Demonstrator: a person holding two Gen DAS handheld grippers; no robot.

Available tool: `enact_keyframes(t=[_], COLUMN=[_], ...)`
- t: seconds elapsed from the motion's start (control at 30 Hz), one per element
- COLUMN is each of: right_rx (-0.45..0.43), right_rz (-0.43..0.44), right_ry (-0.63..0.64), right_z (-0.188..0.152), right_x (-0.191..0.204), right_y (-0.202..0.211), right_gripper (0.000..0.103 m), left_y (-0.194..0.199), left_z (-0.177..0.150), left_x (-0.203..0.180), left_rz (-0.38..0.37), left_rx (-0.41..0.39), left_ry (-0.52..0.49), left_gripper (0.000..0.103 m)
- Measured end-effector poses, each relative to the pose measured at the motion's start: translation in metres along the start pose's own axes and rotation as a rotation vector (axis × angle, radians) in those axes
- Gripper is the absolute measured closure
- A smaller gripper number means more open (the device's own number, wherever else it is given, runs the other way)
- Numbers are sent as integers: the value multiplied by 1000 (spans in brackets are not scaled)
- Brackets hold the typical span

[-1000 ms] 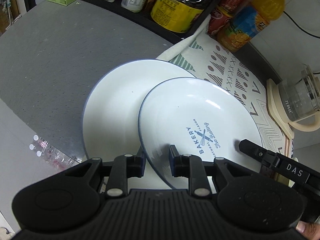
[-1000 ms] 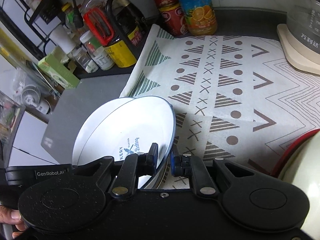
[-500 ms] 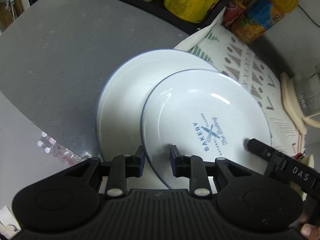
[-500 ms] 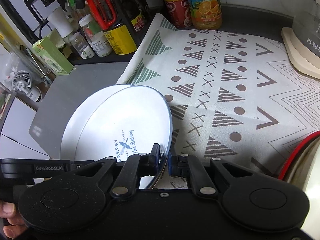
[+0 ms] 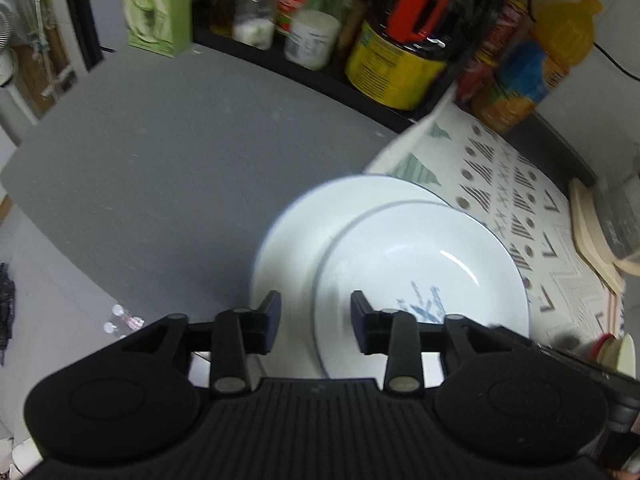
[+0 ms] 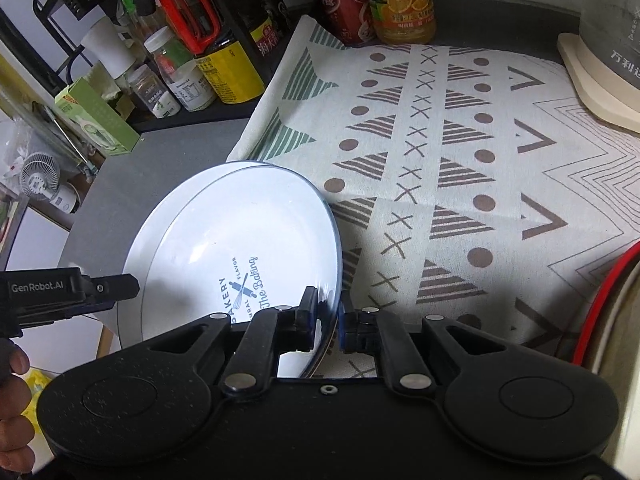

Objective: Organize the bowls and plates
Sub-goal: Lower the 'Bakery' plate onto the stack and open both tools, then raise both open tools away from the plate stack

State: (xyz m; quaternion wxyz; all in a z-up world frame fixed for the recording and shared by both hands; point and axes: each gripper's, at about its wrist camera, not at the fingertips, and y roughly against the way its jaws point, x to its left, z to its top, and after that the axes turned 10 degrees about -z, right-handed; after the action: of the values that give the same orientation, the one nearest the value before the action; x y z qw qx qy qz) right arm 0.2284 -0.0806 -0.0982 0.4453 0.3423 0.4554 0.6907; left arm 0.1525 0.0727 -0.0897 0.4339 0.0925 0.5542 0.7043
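Two white plates with thin blue rims overlap at the edge of the patterned cloth [image 6: 440, 152]. The upper plate [image 6: 256, 240], printed "BAKERY" and "The Baking" in blue, is tilted over the lower plate [image 5: 296, 236] on the grey table [image 5: 160, 160]. The right gripper [image 6: 325, 312] has its fingers clenched on the upper plate's rim. The left gripper [image 5: 316, 312], marked "GenRobot.AI", has its fingers released, straddling that rim.

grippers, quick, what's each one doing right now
Left gripper: open, jaws apart on either side of the bakery plate rim, not clamping.
Right gripper: closed on the bakery plate rim.
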Motion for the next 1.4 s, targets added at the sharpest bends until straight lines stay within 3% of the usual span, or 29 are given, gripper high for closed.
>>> enact_keyframes(t=[0.17,0.37,0.5,0.73,0.8,0.93,1.03,1.1,1.17,1.4], right_rx=[18,25,29,-16,-43,-107,-163,-202,-236,-288], right_rz=[-5,-10,-19,-22,-18,-32,-67,-79,-92,-117], right_ry=[4,5,-4,-9,-23,-57,-71,-92,-118,-175], right_z=[-2,-7,-6,-1,2,4,1,-2,-6,-19], right_x=[2,3,3,3,0,-9,-19,-29,-39,-69], right_y=[-7,-11,-12,6,15,34,51,65,76,101], right_gripper=[84,72,69,66,62,36,24,19,15,11], left_y=[-12,-21,-24,-14,-10,-2,7,12,15,25], left_z=[-2,-7,-4,3,8,14,16,16,14,10], left_x=[13,31,35,26,24,14,4,-4,-13,-46], left_rz=[34,9,-6,33,21,10,14,22,31,-14], left_rx=[19,24,19,-5,-8,-9,-43,-70,-93,-120], left_ry=[37,102,125,80,72,41,28,6,-17,-74], left_gripper=[63,63,63,63,63,62,52,32,21,18])
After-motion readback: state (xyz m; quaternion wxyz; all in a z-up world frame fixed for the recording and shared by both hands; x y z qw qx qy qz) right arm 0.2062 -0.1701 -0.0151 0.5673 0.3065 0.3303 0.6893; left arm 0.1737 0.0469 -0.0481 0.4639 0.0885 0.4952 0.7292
